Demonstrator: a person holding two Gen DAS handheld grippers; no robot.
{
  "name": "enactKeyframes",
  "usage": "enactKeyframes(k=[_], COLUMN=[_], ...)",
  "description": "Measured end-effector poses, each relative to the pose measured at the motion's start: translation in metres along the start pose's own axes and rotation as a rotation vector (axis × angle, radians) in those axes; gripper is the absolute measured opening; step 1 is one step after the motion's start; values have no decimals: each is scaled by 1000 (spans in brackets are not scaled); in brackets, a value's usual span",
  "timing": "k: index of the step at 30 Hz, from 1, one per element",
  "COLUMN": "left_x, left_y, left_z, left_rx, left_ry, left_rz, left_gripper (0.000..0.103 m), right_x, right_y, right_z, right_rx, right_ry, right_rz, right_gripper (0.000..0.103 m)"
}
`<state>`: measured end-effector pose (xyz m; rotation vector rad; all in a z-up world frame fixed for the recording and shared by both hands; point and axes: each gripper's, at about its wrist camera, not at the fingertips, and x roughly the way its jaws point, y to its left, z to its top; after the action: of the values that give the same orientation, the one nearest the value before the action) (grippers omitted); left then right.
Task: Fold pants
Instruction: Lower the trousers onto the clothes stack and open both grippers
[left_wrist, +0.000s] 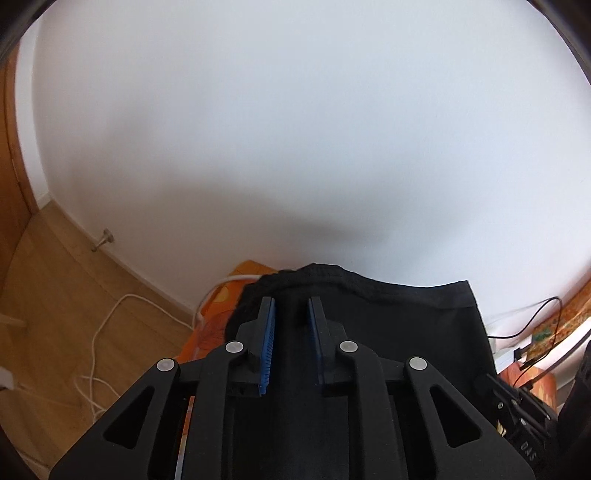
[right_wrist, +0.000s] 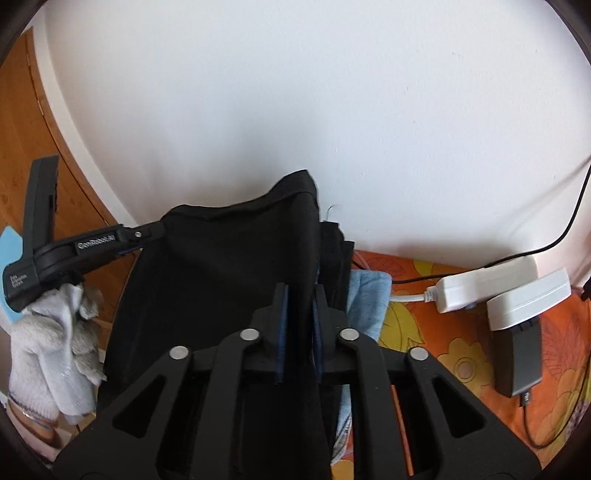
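Blue-padded fingers (right_wrist: 281, 325) of the right gripper (right_wrist: 299, 325) clench black pants (right_wrist: 221, 266) fabric; the left gripper (left_wrist: 290, 325) likewise grips the waistband (left_wrist: 369, 290), pants lifted above an orange sheet (right_wrist: 461, 350). Risk: the thin pinch slips and the raised edge at 12 o'clock collapses, or fabric drags the charger (right_wrist: 480, 286) at 3 o'clock.

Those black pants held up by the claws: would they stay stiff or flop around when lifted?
Probably floppy: the black pants sag between the left claw and the right claw. Likely light, since thin edge pinches seem to hold them. The cloth looks matte, so probably not slippery.
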<state>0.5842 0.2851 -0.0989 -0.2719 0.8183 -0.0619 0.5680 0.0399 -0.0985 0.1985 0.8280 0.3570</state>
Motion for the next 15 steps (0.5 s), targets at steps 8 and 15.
enactKeyframes(k=[8,15], left_x=[-70,-122], left_y=[5,-7], left_z=[-60,-126], left_rx=[101,103], left_ry=[37,41], left_rz=[-60,-78], left_gripper=[33,38], right_x=[-46,-102], right_y=[8,22], right_z=[-11,-45], right_rx=[-76,-169], right_ry=[-25,-20], right_rz=[76,90], right_gripper=[30,46])
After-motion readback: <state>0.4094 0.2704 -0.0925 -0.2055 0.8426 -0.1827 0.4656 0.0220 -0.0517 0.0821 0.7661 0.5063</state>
